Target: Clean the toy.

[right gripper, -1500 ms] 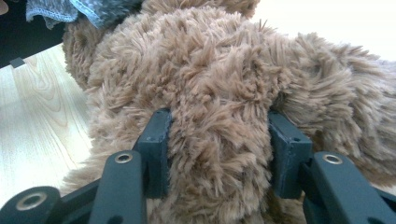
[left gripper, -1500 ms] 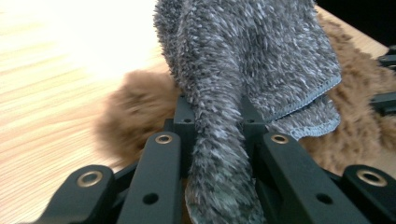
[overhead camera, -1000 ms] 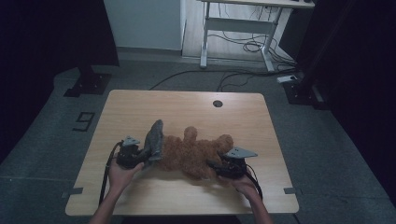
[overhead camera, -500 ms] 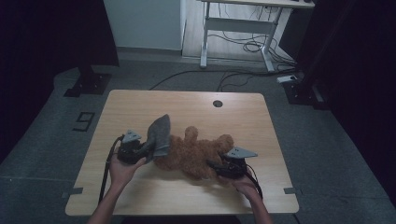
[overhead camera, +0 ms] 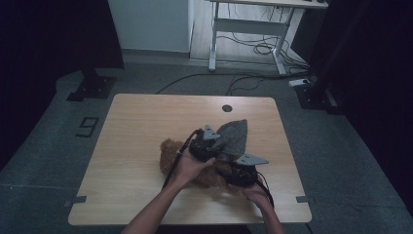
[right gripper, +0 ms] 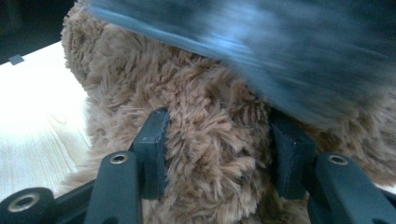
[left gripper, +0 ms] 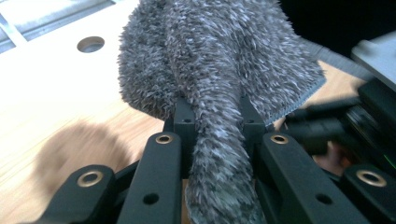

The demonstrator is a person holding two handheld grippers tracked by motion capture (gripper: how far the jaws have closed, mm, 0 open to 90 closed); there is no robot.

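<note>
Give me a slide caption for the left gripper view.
Left tool clamps a fuzzy grey cloth above the wooden table.

Grey shaggy cloth, brown plush toy, black jaws, light wood table.

One readable mark: a large angular "9", laid out in dark strips on the grey floor, left of the wooden table, level with its far half. Read from the high view as a 9; the same strips would give a 6 from the far side. No other writing, brand, label or number legible anywhere, neither on the table, nor on the gripper bodies, nor in the two gripper views.
</note>
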